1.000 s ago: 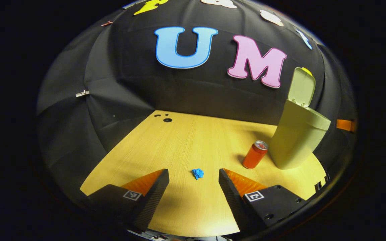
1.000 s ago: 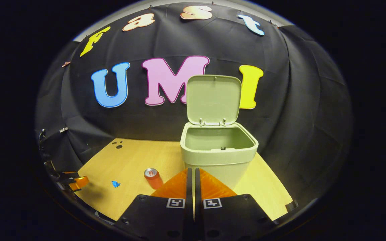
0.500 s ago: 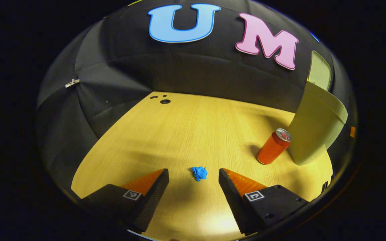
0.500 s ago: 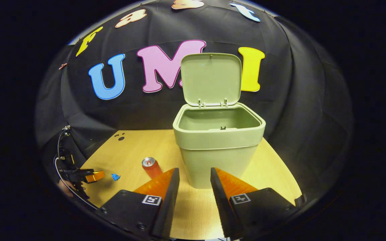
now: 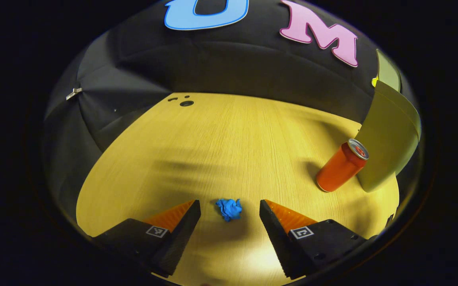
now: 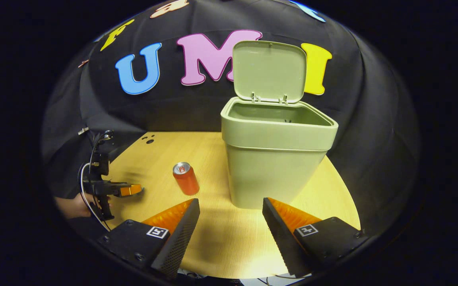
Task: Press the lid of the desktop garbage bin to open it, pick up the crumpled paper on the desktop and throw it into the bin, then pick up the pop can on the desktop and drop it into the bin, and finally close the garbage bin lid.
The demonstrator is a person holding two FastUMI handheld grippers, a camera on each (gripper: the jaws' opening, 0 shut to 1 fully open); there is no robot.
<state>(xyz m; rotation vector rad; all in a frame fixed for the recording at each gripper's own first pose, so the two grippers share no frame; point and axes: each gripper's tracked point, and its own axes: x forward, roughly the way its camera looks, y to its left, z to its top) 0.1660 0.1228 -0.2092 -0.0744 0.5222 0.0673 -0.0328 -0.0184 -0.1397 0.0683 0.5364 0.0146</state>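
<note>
right now the left gripper [image 5: 229,206] sits low over the wooden desktop [image 5: 229,139], jaws spread wide, and the crumpled paper [image 5: 229,209] lies on the wood in the gap between the two fingertips, touching neither. the paper is a small blue wad, all creases and folds. the desktop is pale wood grain running in long straight lines, with a few small round holes near its far edge.

off to that gripper's right stands the pop can [image 5: 342,165], a smooth orange cylinder with a silvery top, upright on the wood and just beside the garbage bin [image 5: 388,135]. the bin is matte pale green plastic, a squarish tub with rounded corners that tapers toward its base.

from the right gripper view the bin's lid [image 6: 269,71] stands tipped up at the back on two small hinges, its flat underside facing forward and the mouth open. the right gripper [image 6: 231,206] hangs in front of the bin, jaws well apart and holding nothing. the left gripper shows far off at the table's left edge, held in a hand [image 6: 72,205].
</note>
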